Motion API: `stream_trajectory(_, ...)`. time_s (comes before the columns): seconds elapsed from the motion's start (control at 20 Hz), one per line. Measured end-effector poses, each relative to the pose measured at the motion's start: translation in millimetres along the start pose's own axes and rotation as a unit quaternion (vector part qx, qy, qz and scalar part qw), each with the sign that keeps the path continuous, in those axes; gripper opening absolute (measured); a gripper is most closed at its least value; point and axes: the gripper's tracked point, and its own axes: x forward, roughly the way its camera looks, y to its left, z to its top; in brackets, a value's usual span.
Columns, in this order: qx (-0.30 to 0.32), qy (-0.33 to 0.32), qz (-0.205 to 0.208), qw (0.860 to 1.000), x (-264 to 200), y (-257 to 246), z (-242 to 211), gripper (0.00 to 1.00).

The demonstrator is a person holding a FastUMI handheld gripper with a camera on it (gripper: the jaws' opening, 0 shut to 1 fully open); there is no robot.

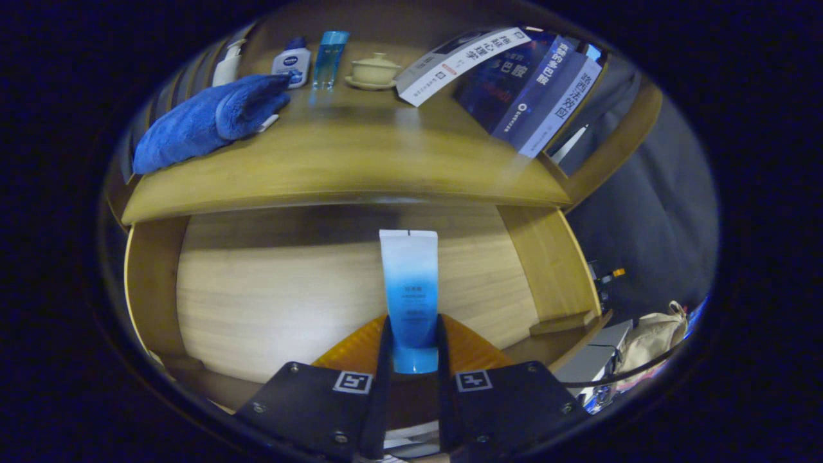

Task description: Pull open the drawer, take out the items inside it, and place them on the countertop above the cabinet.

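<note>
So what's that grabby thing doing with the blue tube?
The gripper is shut on a blue and white tube, holding it upright between its two fingers, above the open drawer. The tube is not on the countertop yet. Up there already sit a folded blue towel, a small white bottle with a blue cap, a clear blue bottle, a lidded cup on a saucer and some books.

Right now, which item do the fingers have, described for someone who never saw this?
Start at the wooden countertop and look into the open drawer below it. There the gripper grips a blue-and-white tube, held upright between both fingers. Every other toiletry stands up on the countertop.
</note>
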Motion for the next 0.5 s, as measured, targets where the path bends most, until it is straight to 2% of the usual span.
stream_trajectory(0.5, -0.033, 0.013, -0.054, 0.998, -23, -28, 5, 0.32)
